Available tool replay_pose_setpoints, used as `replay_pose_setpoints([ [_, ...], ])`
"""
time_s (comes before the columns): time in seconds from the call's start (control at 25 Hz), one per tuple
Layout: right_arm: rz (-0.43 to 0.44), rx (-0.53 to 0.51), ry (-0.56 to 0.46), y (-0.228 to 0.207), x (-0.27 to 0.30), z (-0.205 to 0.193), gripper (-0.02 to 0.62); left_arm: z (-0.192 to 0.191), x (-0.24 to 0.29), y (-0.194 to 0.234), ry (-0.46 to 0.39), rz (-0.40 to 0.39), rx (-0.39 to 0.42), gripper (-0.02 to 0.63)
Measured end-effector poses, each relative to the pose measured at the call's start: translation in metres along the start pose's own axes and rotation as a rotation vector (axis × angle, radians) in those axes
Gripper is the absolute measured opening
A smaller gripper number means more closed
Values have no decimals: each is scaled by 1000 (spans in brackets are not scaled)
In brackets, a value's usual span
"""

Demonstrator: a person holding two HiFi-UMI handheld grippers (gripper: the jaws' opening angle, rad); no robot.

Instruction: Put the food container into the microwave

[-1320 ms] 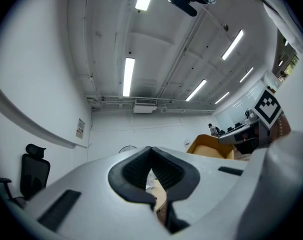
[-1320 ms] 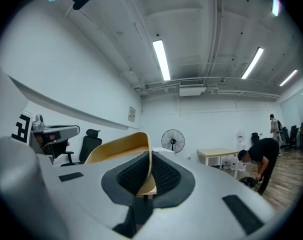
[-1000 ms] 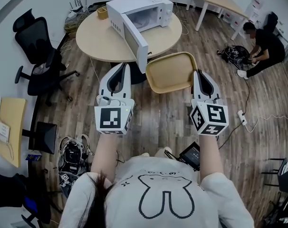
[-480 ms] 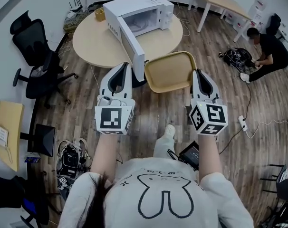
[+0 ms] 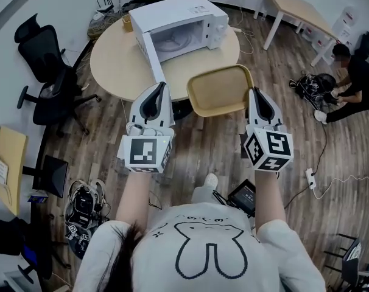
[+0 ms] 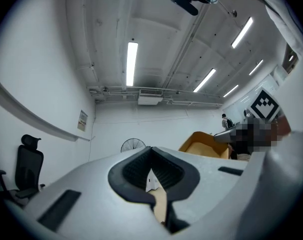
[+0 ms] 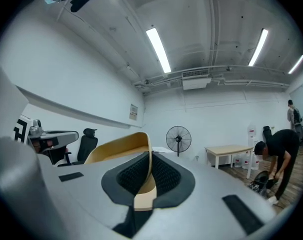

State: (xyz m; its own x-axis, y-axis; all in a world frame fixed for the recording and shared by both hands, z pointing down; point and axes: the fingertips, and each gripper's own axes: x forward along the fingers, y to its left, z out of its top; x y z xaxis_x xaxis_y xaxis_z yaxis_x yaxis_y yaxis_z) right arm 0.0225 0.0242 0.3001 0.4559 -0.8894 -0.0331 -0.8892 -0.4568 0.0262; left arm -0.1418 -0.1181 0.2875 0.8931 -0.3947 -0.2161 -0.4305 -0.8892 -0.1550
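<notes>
A shallow tan food container (image 5: pixel 220 90) hangs over the wooden floor, held by its right rim; it also shows as the tan container (image 7: pixel 116 146) and the container's far side (image 6: pixel 204 145). My right gripper (image 5: pixel 253 93) is shut on that rim, which runs between its dark pads (image 7: pixel 164 176). To the left of the container my left gripper (image 5: pixel 160 87) is shut with nothing in it, and it does not touch the container. Ahead, a white microwave (image 5: pixel 172 17) stands on a round table (image 5: pixel 117 59) with its door (image 5: pixel 155 56) swung open.
A black office chair (image 5: pixel 47 59) stands left of the round table. A person (image 5: pixel 355 78) crouches over a bag at the right, near a rectangular table (image 5: pixel 294 8). Cables, a power strip (image 5: pixel 310 176) and a black device (image 5: pixel 245 196) lie on the floor. A fan (image 7: pixel 178 139) stands far ahead.
Both grippers and the container have moved forward toward the round table; the microwave and its open door now lie closer. The right gripper's hold on the container is unchanged.
</notes>
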Motion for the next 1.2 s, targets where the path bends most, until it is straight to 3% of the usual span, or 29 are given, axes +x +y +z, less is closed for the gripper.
replay_pose_setpoints([
  [0.6,162,18,30,-102,116,-4,39,-20,119,-17,48,194,5,8],
  [1.2,203,17,24,-134,139,-6,39,-25,151,-33,57,233,16,8],
])
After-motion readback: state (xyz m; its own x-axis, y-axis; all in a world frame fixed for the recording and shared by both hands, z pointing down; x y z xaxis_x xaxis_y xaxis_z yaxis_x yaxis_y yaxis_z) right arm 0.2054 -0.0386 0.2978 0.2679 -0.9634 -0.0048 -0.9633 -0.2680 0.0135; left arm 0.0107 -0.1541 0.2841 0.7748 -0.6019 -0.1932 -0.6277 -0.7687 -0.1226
